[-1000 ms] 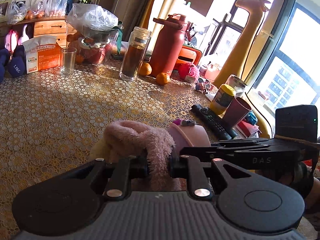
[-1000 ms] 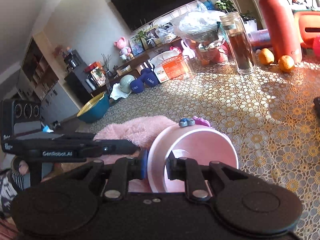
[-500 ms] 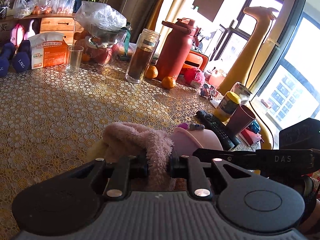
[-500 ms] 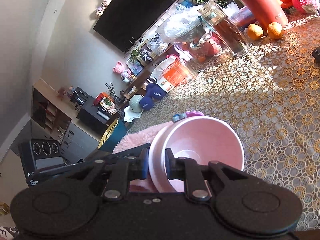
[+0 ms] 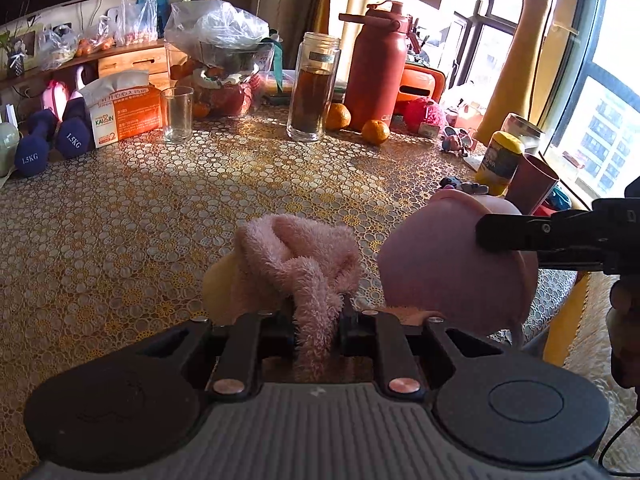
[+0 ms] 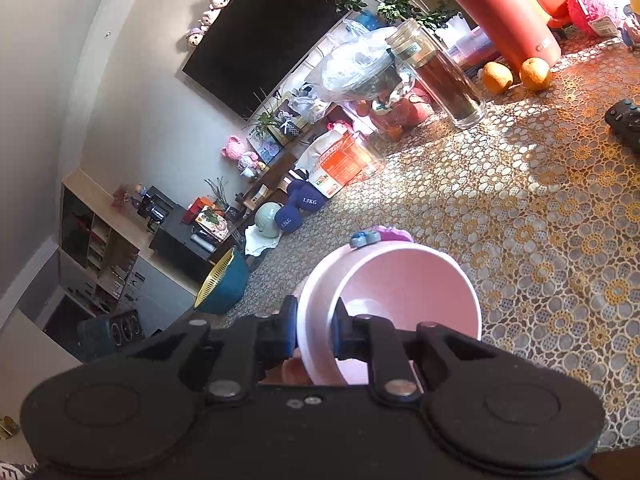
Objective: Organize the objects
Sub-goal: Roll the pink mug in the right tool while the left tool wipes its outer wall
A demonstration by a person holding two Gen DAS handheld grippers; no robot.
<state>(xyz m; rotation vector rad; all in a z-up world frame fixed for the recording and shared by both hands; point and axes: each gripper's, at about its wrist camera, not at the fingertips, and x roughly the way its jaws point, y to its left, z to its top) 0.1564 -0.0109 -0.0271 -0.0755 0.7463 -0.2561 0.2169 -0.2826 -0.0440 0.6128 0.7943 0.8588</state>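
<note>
My left gripper (image 5: 316, 320) is shut on a fluffy pink cloth (image 5: 296, 256), held bunched above the table's near edge with a yellow patch at its left. My right gripper (image 6: 314, 324) is shut on the rim of a pink bowl (image 6: 400, 300), tilted on its side with the opening toward the camera. A small blue and purple toy (image 6: 372, 237) sits on its upper rim. In the left wrist view the bowl (image 5: 448, 264) hangs to the right of the cloth, apart from it, with the right gripper (image 5: 540, 236) reaching in from the right.
The lace tablecloth (image 5: 140, 220) carries a glass (image 5: 177, 114), a tea jar (image 5: 314, 88), a red flask (image 5: 378, 64), two oranges (image 5: 375, 131), a tissue box (image 5: 122, 110), dumbbells (image 5: 52, 142), a yellow bottle (image 5: 500, 162), a dark red cup (image 5: 534, 188) and a remote (image 6: 624, 122).
The bowl and the cloth have come apart: the right gripper has swung the bowl away to the right and tilted it more. The left gripper still holds the cloth.
</note>
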